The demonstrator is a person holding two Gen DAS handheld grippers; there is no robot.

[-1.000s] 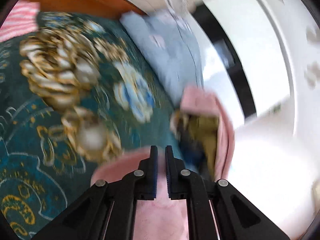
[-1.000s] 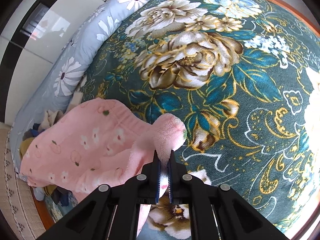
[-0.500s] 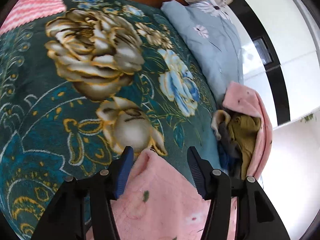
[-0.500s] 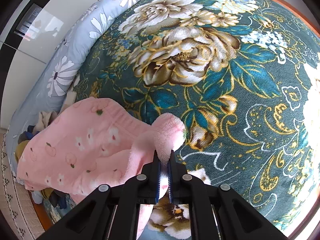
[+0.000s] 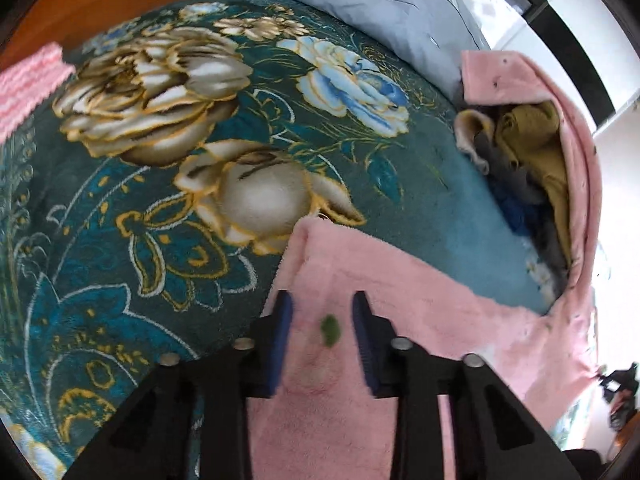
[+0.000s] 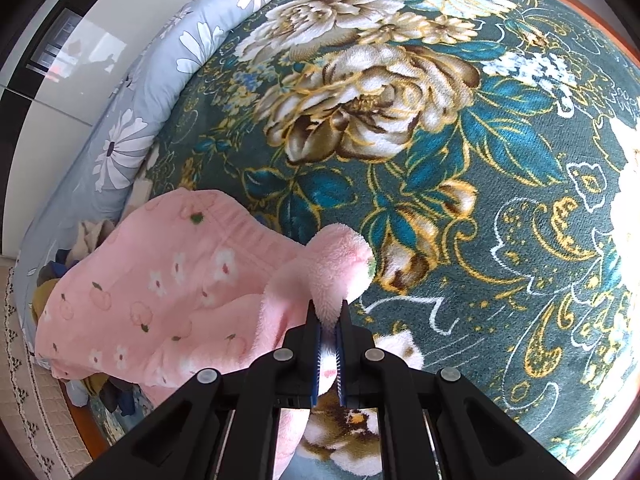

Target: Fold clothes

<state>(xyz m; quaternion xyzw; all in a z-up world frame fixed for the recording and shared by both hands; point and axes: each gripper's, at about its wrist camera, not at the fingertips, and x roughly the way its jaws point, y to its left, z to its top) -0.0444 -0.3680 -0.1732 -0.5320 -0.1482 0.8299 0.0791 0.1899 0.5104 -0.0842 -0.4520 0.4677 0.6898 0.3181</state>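
A fluffy pink garment [image 5: 384, 304] with small flower and fruit prints lies on a dark green floral blanket [image 5: 168, 184] on the bed. My left gripper [image 5: 322, 308] is open just above the garment, its jaws on either side of a small green print, a little behind the garment's corner. My right gripper [image 6: 327, 316] is shut on a bunched fold of the same pink garment [image 6: 160, 280] and holds that fold raised off the blanket [image 6: 460, 168].
A heap of other clothes [image 5: 528, 152], mustard, grey and blue, lies at the bed's edge, partly under the pink garment. A grey-blue flowered duvet [image 6: 132, 120] runs along the blanket's far side. A pink striped cloth [image 5: 28, 80] lies by the wooden bed frame [image 5: 132, 12].
My left gripper was shut on the pink garment a second ago; it has opened, let the fabric go, and narrowed slightly over it. My right gripper stays shut on its fold.
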